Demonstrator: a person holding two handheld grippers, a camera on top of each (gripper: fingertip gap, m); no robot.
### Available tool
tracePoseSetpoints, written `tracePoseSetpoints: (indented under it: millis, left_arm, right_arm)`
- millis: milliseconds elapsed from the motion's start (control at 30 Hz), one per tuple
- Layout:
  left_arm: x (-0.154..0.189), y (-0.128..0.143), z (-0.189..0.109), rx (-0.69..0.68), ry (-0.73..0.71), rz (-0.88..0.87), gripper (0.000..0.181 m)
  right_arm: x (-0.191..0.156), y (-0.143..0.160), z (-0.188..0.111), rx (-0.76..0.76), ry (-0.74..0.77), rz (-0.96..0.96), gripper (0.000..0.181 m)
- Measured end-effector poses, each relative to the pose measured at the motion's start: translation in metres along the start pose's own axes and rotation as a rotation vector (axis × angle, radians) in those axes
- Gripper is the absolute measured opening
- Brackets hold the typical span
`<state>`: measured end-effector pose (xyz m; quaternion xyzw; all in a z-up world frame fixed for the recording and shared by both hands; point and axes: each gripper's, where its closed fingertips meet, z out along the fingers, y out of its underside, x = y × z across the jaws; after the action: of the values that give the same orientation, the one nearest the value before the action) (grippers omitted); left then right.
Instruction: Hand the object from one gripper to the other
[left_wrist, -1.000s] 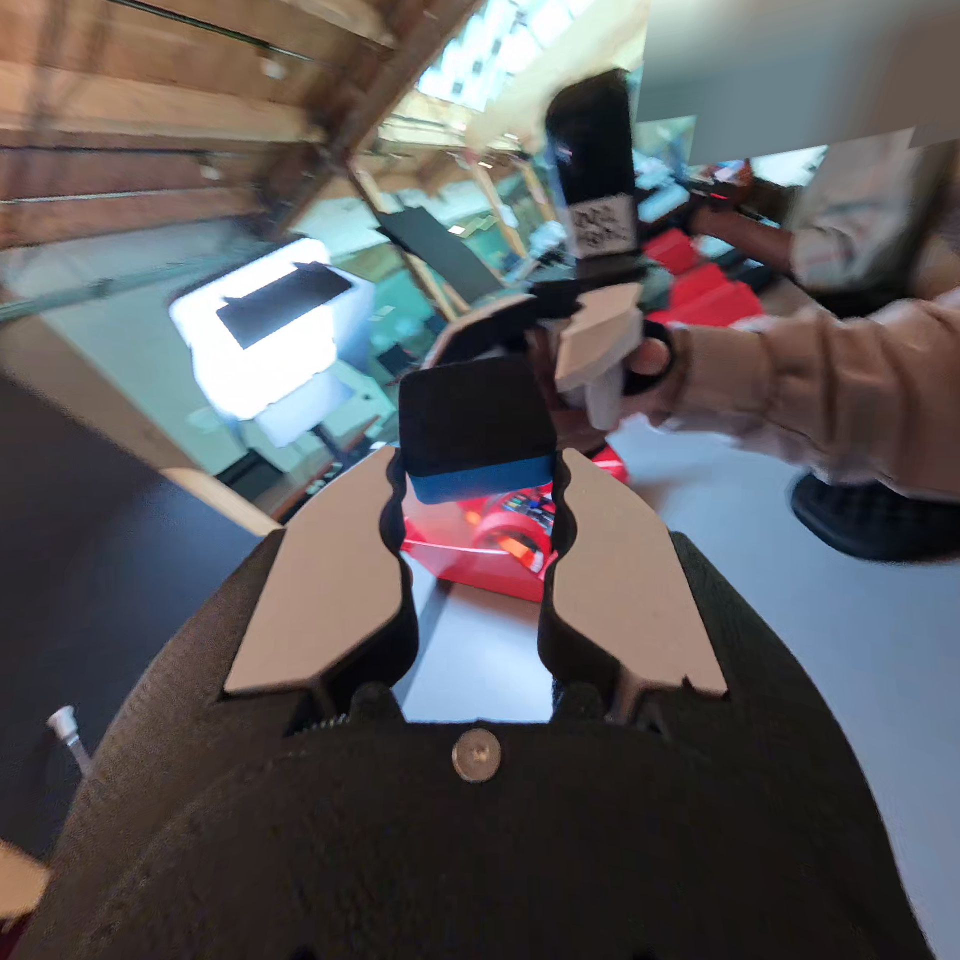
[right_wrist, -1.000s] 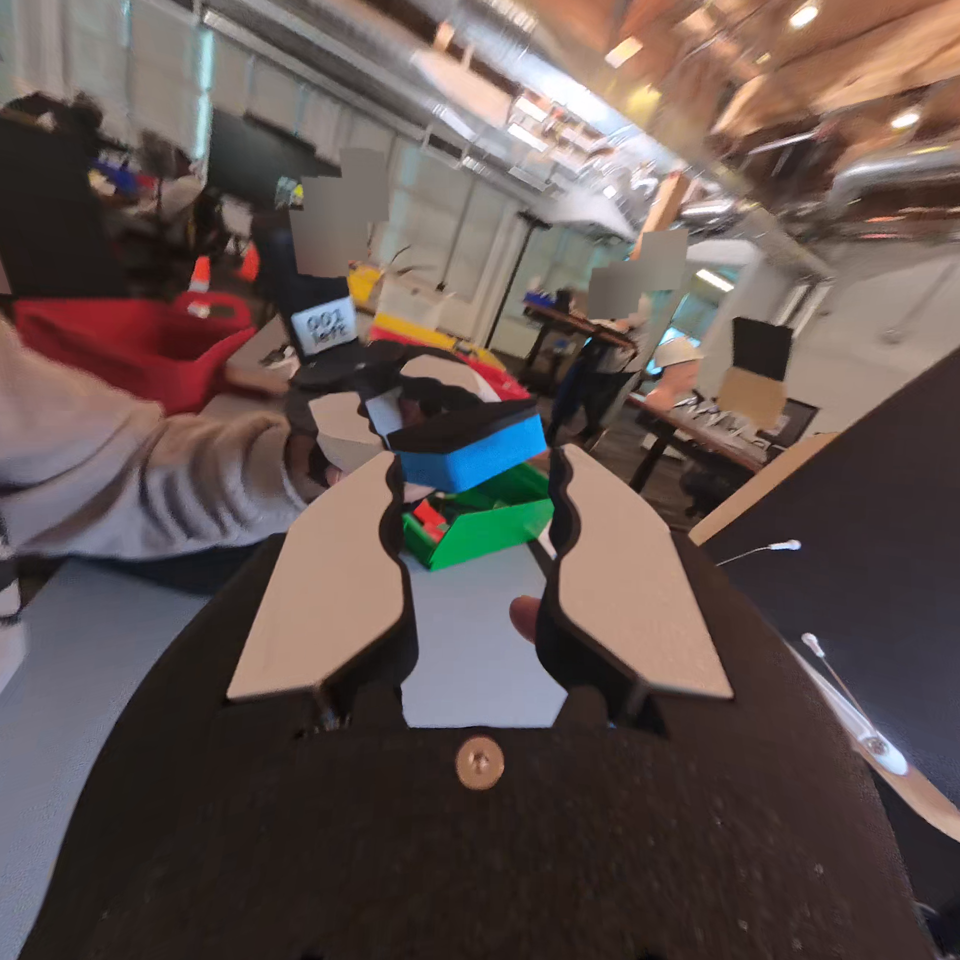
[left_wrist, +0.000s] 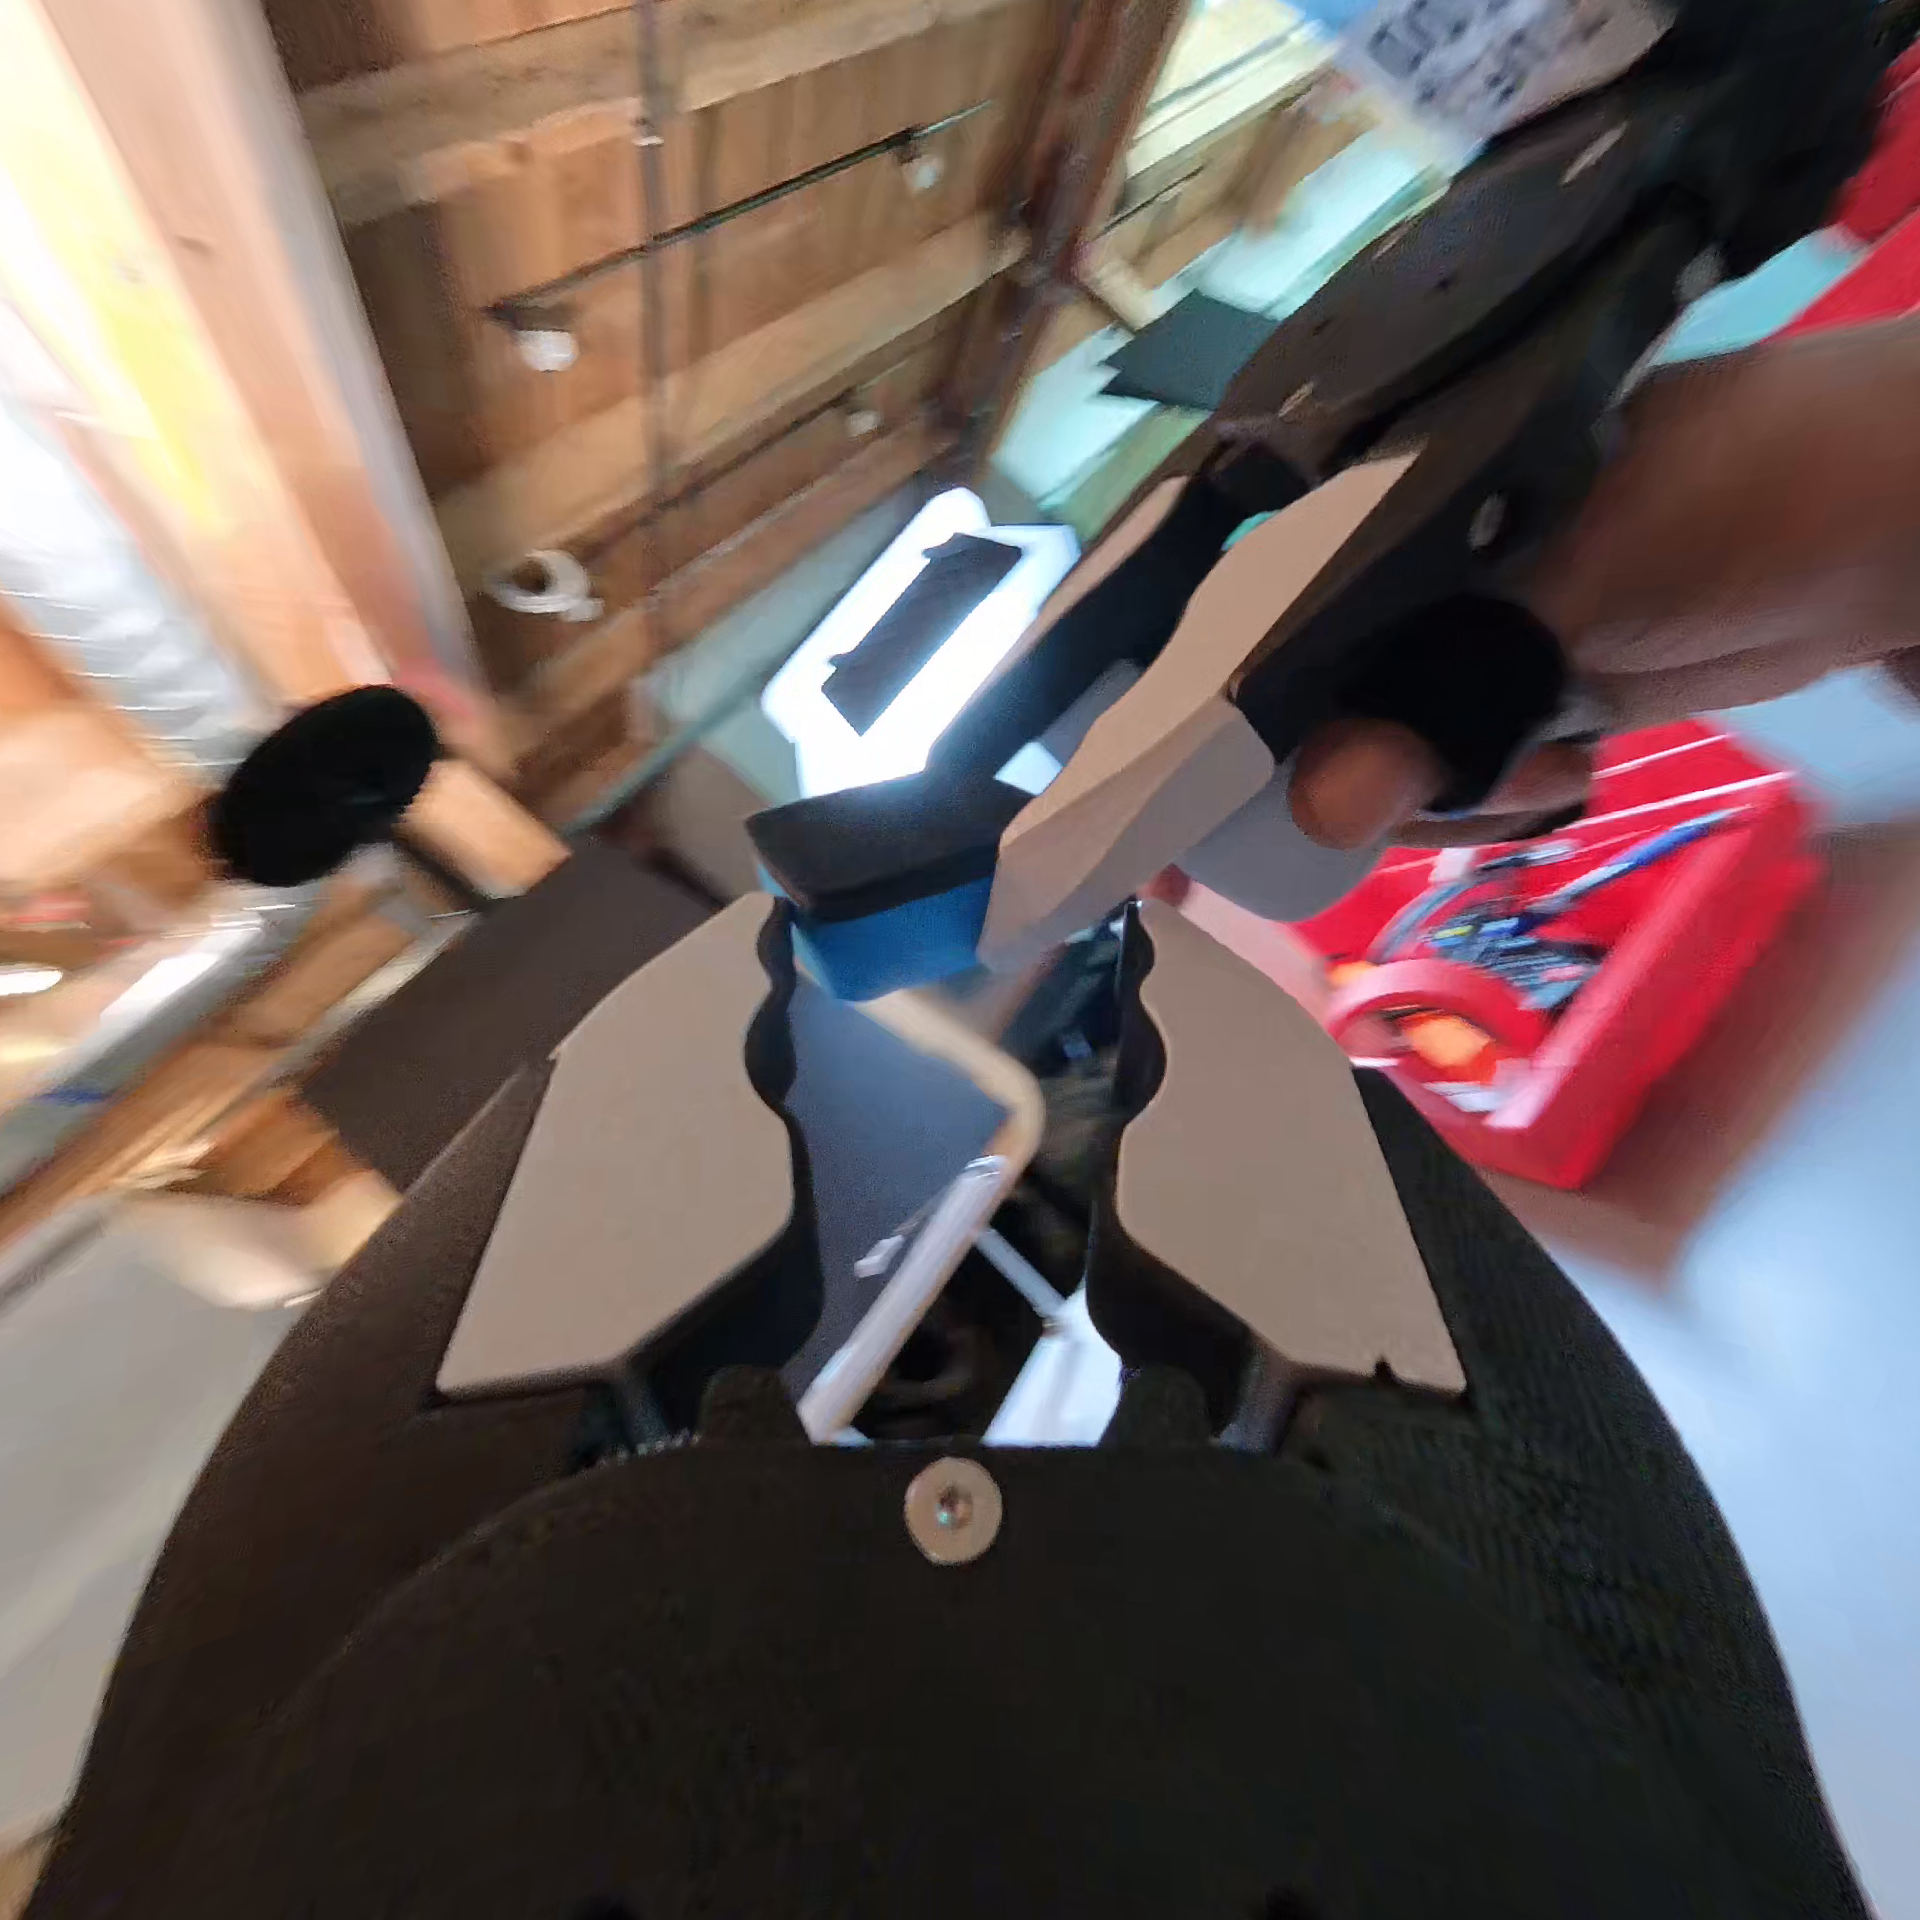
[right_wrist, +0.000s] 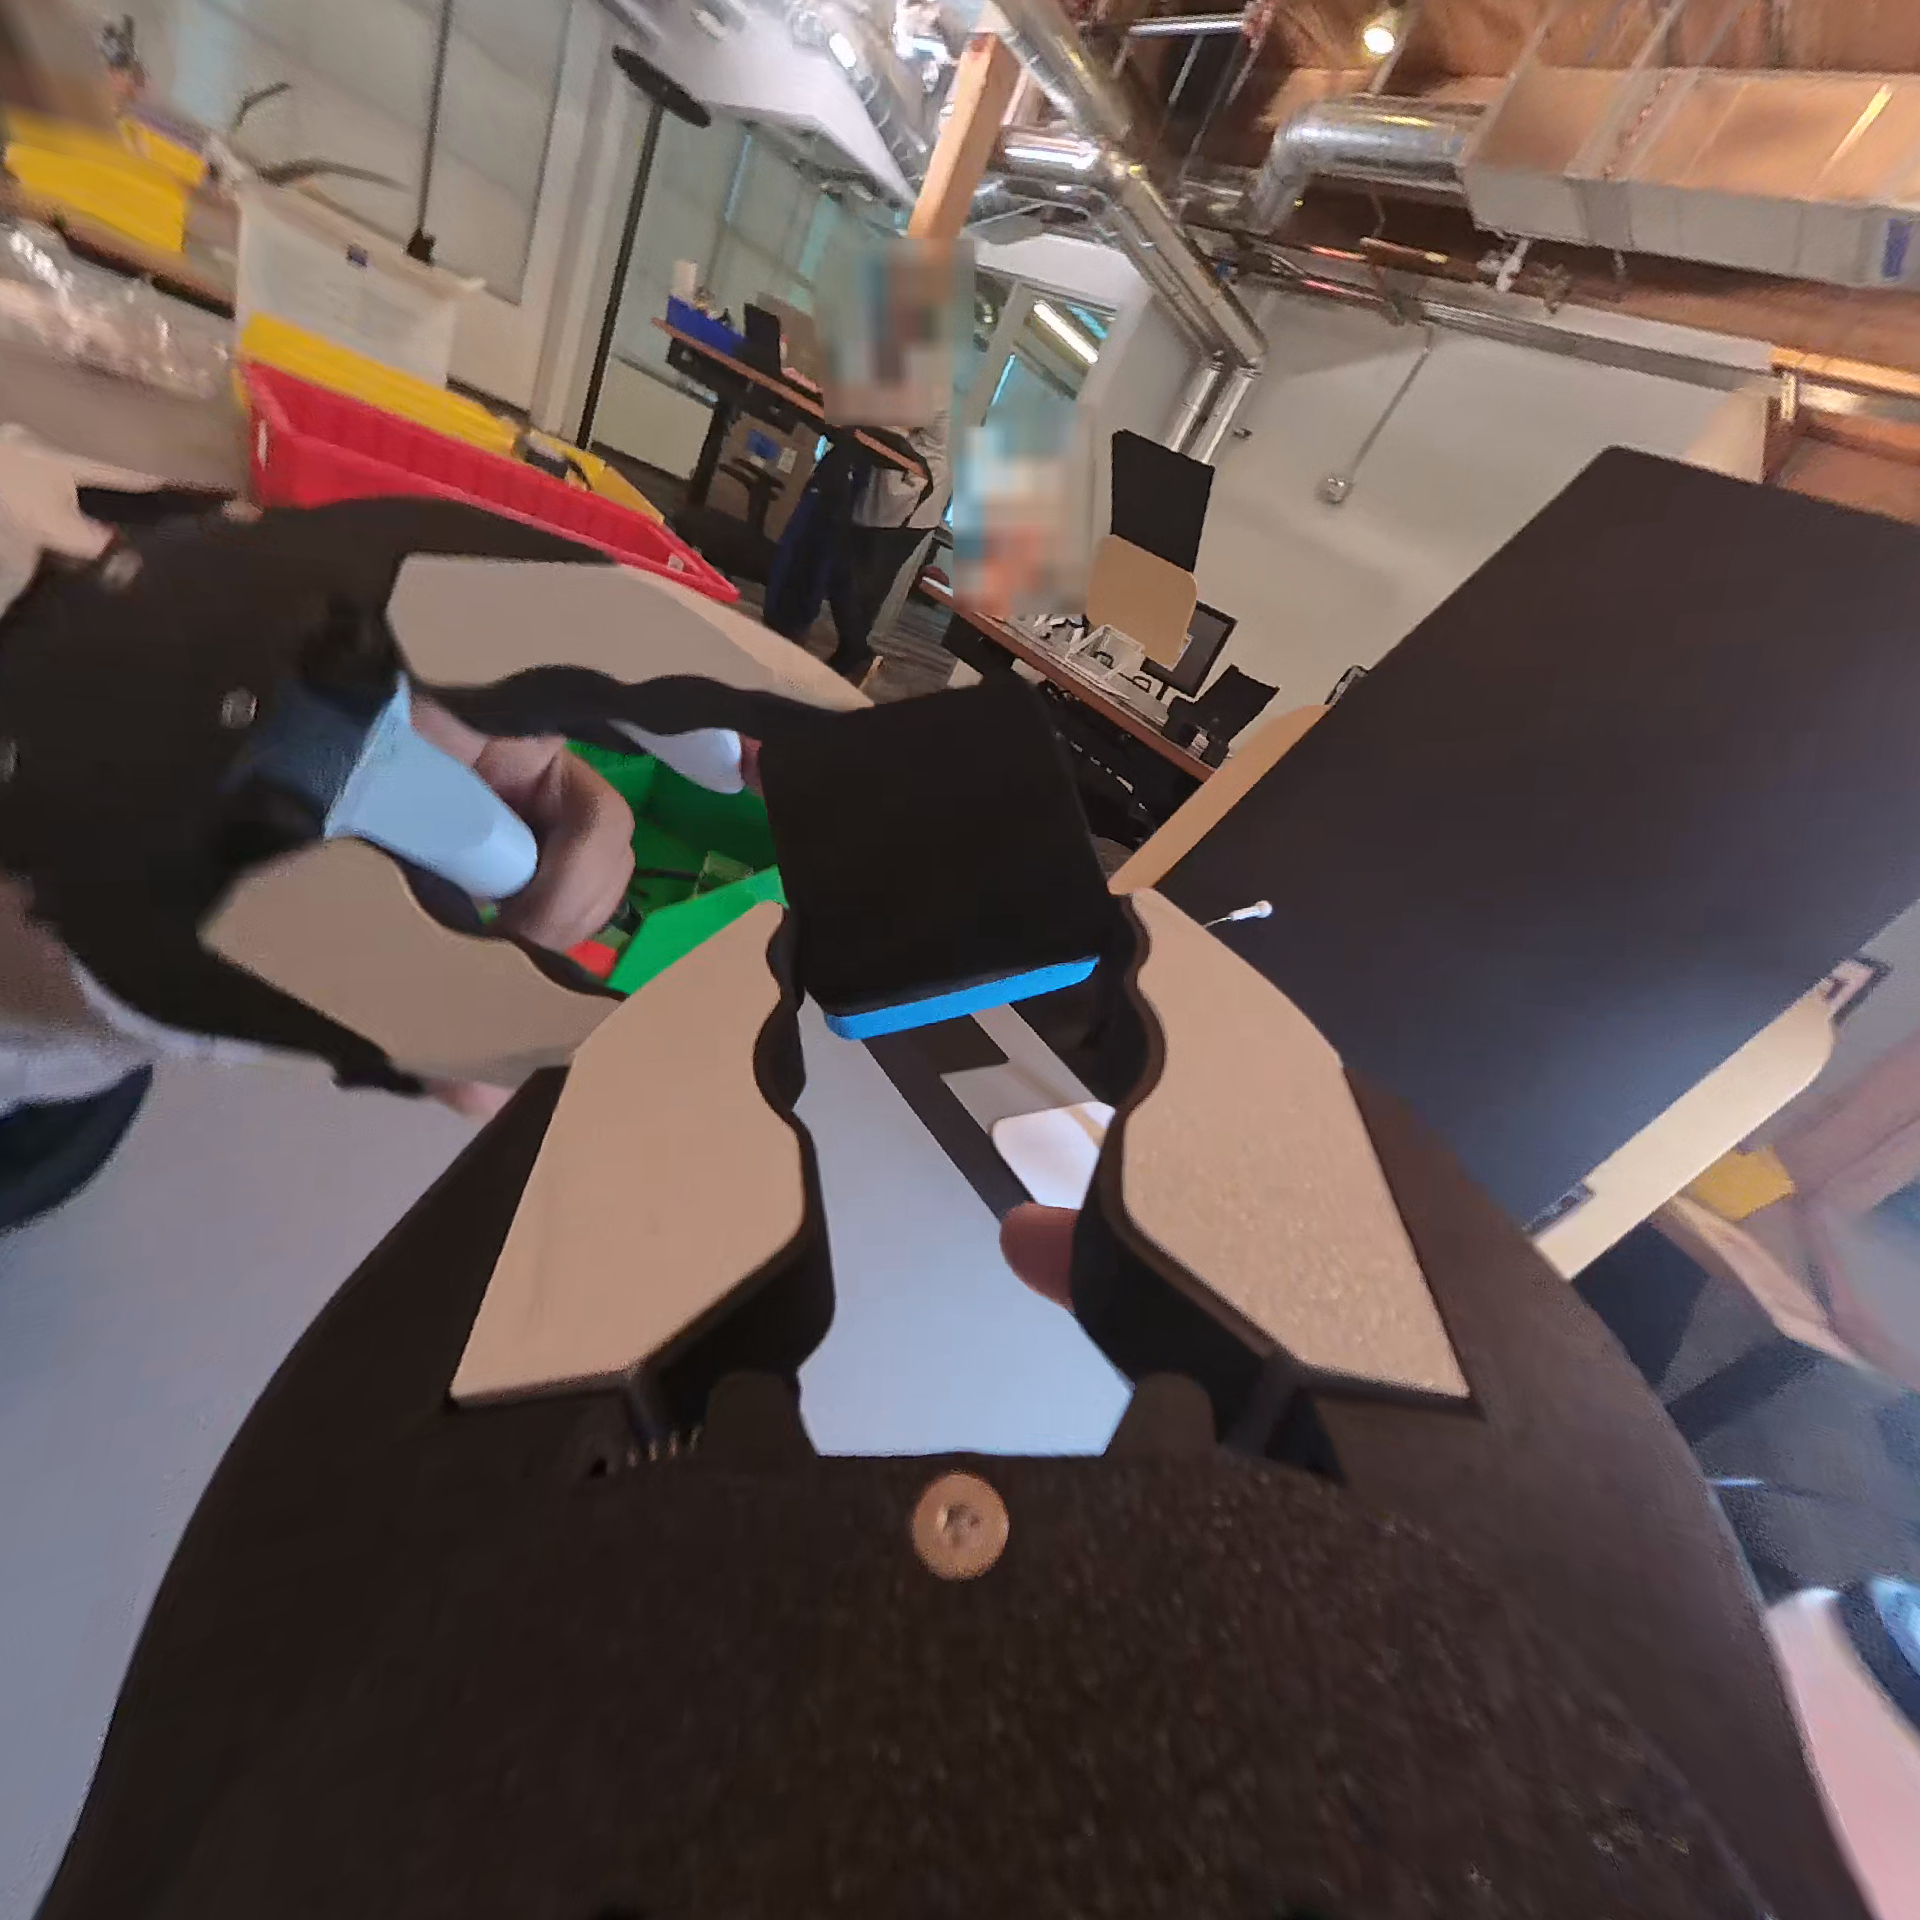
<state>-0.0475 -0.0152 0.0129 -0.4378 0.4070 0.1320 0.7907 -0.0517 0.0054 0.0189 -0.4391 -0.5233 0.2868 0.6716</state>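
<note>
This is a workshop with a timber ceiling and bare ducts overhead. A pale grey table (right_wrist: 208, 1299) lies below me and desks stand farther back.

My right gripper (right_wrist: 956, 930) is clenched on the foam block (right_wrist: 925, 842), a flat slab with a black face and a blue layer under it. The block sits between the very tips of my two right fingers (right_wrist: 665, 1143), with its sides touching both, and it tilts up and away from me so the blue edge is nearest. It is off the table, in the air.

My left gripper (left_wrist: 951, 920) is released, its jaws standing wide apart with nothing between them. In the left wrist view the block hangs just past the tip of my left-side finger (left_wrist: 644, 1143), above the gap and not inside it. The right gripper's pale finger crosses in from the upper right, pressed on the block's side. In the right wrist view the upper finger of the spread left gripper ends just beside the block's far left corner; I cannot tell whether it touches.

Beyond the left gripper, a green bin (right_wrist: 686, 862) sits on the table. A red bin (left_wrist: 1558, 1039) holding small items lies off to the right in the left wrist view. A black panel (right_wrist: 1558, 831) stands to my right, and a person stands among the far desks.
</note>
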Motion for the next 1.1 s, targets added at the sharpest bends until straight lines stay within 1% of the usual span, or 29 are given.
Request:
tracePoseSetpoints:
  millis: [33, 100, 167, 233, 300, 333, 400, 467, 500, 600, 633, 700, 733, 800, 867, 900, 1000, 1067, 1100]
  left_arm:
    - [0.005, -0.003, -0.002, 0.023, 0.101, -0.07, 0.063]
    - [0.01, -0.006, -0.009, 0.047, 0.265, -0.2, 0.064]
    - [0.01, -0.008, -0.016, 0.061, 0.37, -0.291, 0.064]
    - [0.012, -0.006, -0.021, 0.068, 0.445, -0.341, 0.064]
    - [0.024, -0.006, -0.028, 0.074, 0.549, -0.357, 0.068]
    - [0.033, -0.006, -0.032, 0.073, 0.609, -0.351, 0.067]
    - [0.051, -0.003, -0.039, 0.045, 0.708, -0.311, 0.066]
    - [0.063, 0.003, -0.041, 0.005, 0.752, -0.272, 0.061]
    - [0.067, 0.003, -0.041, 0.008, 0.76, -0.254, 0.056]
    - [0.061, 0.001, -0.036, 0.022, 0.711, -0.252, 0.053]
    - [0.055, 0.002, -0.032, 0.025, 0.667, -0.253, 0.052]
    - [0.036, 0.003, -0.025, 0.038, 0.549, -0.261, 0.052]
    - [0.027, 0.001, -0.024, 0.064, 0.506, -0.284, 0.052]
    - [0.002, -0.001, -0.019, 0.112, 0.362, -0.333, 0.052]
    - [-0.017, 0.004, -0.014, 0.115, 0.213, -0.341, 0.052]
    - [-0.022, 0.006, -0.013, 0.109, 0.165, -0.328, 0.052]
    - [-0.018, 0.007, -0.009, 0.09, 0.118, -0.293, 0.052]
    - [-0.015, 0.008, -0.006, 0.075, 0.096, -0.272, 0.052]
    - [-0.015, 0.008, -0.006, 0.076, 0.087, -0.266, 0.052]
  right_arm:
    - [0.001, 0.001, -0.004, -0.011, -0.023, -0.054, 0.055]
    - [-0.003, 0.007, -0.012, -0.044, -0.108, -0.151, 0.056]
    - [-0.014, 0.011, -0.023, -0.058, -0.22, -0.235, 0.056]
    - [-0.032, 0.016, -0.033, -0.063, -0.346, -0.284, 0.056]
    - [-0.045, 0.021, -0.038, -0.086, -0.431, -0.295, 0.056]
    - [-0.052, 0.025, -0.039, -0.104, -0.468, -0.303, 0.056]
    - [-0.059, 0.028, -0.04, -0.115, -0.503, -0.314, 0.055]
    - [-0.067, 0.029, -0.041, -0.118, -0.55, -0.296, 0.056]
    - [-0.068, 0.031, -0.042, -0.131, -0.559, -0.295, 0.056]
    - [-0.06, 0.028, -0.041, -0.124, -0.513, -0.297, 0.056]
    - [-0.052, 0.024, -0.038, -0.109, -0.465, -0.289, 0.054]
    - [-0.033, 0.01, -0.033, -0.038, -0.351, -0.249, 0.055]
    - [-0.027, 0.002, -0.033, 0.018, -0.325, -0.204, 0.054]
    - [-0.019, -0.009, -0.031, 0.088, -0.308, -0.082, 0.056]
    - [-0.017, -0.014, -0.025, 0.128, -0.278, -0.006, 0.059]
    - [-0.017, -0.016, -0.02, 0.143, -0.255, 0.021, 0.061]
    - [-0.018, -0.02, -0.007, 0.194, -0.169, 0.082, 0.06]
    - [-0.023, -0.016, -0.001, 0.177, -0.165, 0.11, 0.053]
    - [-0.023, -0.014, 0.0, 0.163, -0.149, 0.102, 0.052]
